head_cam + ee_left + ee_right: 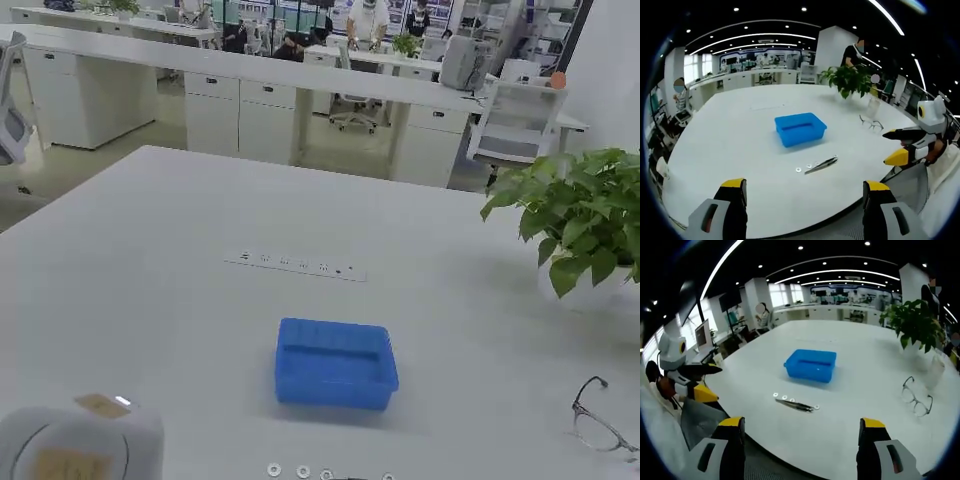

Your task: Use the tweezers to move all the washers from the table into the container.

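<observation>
Yellow-tipped jaws of the left gripper stand spread wide and empty, held off the near edge of the table and aimed across it. The right gripper hangs likewise beyond the edge, jaws wide apart, gripping nothing. Tweezers lie flat on the table near that edge, with washers in a row just beside them. The blue container sits farther in, apart from them; glasses lie to its right.
</observation>
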Demonstrator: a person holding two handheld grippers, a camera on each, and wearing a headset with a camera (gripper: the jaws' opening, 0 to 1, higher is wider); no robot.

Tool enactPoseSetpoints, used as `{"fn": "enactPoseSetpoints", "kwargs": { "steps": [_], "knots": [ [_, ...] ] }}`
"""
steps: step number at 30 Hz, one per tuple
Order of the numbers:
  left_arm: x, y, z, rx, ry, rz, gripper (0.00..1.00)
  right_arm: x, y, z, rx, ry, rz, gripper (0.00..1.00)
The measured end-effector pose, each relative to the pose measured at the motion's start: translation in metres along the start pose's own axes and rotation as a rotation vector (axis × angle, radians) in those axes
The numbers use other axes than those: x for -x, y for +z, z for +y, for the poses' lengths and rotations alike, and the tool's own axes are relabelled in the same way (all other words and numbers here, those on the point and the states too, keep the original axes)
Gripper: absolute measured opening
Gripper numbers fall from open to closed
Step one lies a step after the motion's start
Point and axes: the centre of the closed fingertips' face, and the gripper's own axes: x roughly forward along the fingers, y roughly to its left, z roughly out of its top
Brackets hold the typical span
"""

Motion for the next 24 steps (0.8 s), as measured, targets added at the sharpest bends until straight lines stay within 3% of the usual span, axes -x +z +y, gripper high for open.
{"fn": "enactPoseSetpoints", "kwargs": {
  "steps": [12, 18, 24],
  "knots": [
    [0.0, 0.0016, 0.0026, -0.008, 0.009, -0.011, 0.99, -0.0015, 0.0019, 0.0014, 0.006, 0.003, 0.001, 0.93],
    [0.0006, 0.0058, -0.0053, -0.045, -0.019, -0.037, 0.99, -0.0011, 0.0032, 0.0018, 0.013, 0.001, -0.002, 0.92],
    [-0.0016, 0.0028, -0.0047, -0.058, -0.015, -0.02, 0.99, -0.0014, 0.0035, 0.002, 0.016, 0.002, -0.002, 0.92]
  ]
}}
